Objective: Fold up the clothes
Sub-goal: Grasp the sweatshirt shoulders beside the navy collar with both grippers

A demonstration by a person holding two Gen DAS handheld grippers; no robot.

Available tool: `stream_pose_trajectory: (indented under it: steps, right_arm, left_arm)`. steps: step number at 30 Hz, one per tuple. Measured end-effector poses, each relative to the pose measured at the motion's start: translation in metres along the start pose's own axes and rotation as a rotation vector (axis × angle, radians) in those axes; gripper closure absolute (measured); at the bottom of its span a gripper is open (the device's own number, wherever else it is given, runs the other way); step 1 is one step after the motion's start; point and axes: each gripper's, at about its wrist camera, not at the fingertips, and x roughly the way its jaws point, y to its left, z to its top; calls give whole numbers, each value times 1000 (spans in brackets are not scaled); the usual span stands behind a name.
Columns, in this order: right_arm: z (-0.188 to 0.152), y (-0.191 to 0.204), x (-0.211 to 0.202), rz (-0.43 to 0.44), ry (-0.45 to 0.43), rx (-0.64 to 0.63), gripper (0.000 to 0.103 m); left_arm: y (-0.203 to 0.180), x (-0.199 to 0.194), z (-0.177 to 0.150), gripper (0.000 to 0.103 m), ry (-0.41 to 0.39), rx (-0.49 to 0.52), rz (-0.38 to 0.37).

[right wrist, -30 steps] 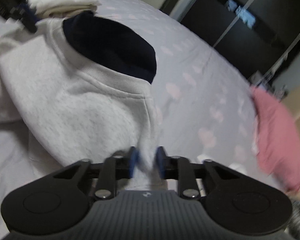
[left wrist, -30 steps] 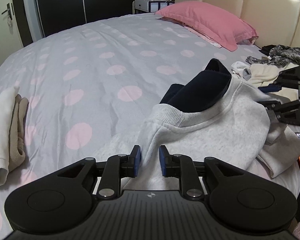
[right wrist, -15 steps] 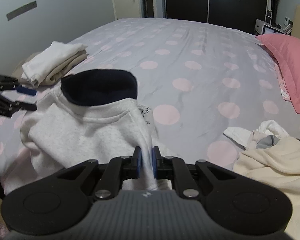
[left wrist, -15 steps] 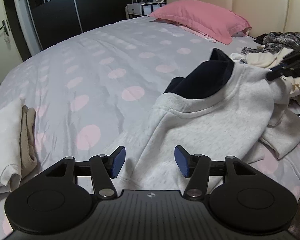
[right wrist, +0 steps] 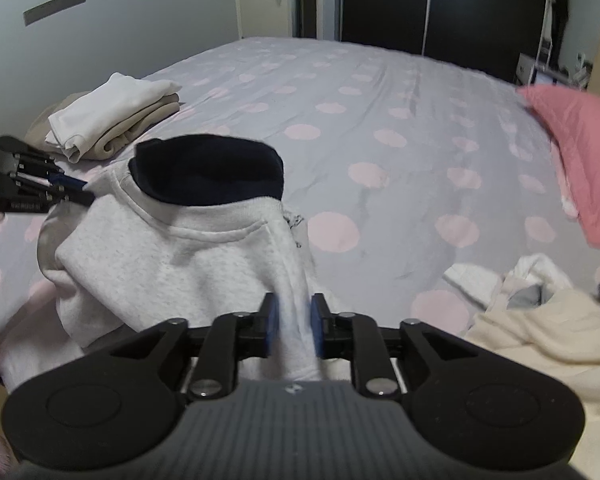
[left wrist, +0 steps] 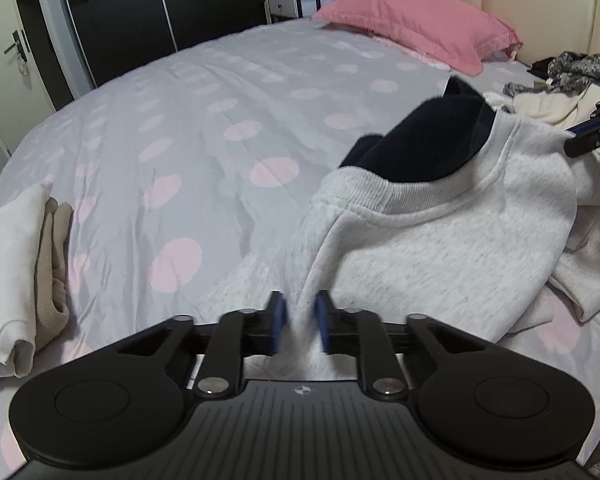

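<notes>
Sweatshirt (left wrist: 440,248) of pale grey fleece, with a dark navy collar (left wrist: 420,148) standing up inside its neck, lies rumpled on the near side of a bed (left wrist: 220,120) covered in a lilac sheet with pink dots. Its shoulders are lifted off the sheet, one at each gripper.

On the left gripper (left wrist: 300,322), the blue pads are closing, and a ridge of the grey fabric runs up between them; the pads are blurred, but they sit hard against the cloth on both sides. On the right gripper (right wrist: 293,326), the jaws are opening with a fold of the same sweatshirt (right wrist: 172,264) between the pads; the cloth fills the gap and touches both.

In the right wrist view the left gripper shows at the left edge, its tips at the far shoulder of the sweatshirt. In the left wrist view the right gripper's tips (left wrist: 592,136) show at the right edge, at the other shoulder.

A folded stack (right wrist: 112,120) of white and beige clothes sits near the left edge of the bed. A pink pillow (left wrist: 416,20) lies at the head, and a loose heap of cream clothes (right wrist: 540,328) lies beside the sweatshirt.
</notes>
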Motion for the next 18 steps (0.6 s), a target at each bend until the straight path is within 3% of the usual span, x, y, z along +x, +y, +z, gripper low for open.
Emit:
stream_pose_trajectory:
  steps: [3,6,9,13,18]
  right_arm:
    - [0,5,-7,-22,-16,-59,55]
    - [2,9,-3,-40,-12,-107,53]
    - [5,5,5,-43,4,-104,53]
    - [7,1,12,-34,24,-93,53]
    - [4,-2,18,-20,50,-76,53]
  left_arm:
    - [-2,-8,3,96,-9,18,6]
    - [-4,-9,4,95,-9,38,10]
    - [-6,-6,5,82,-21,77,37]
    - [-9,-6,6,54,-46,127,42]
    - [-11,7,5,55,-30,181,45]
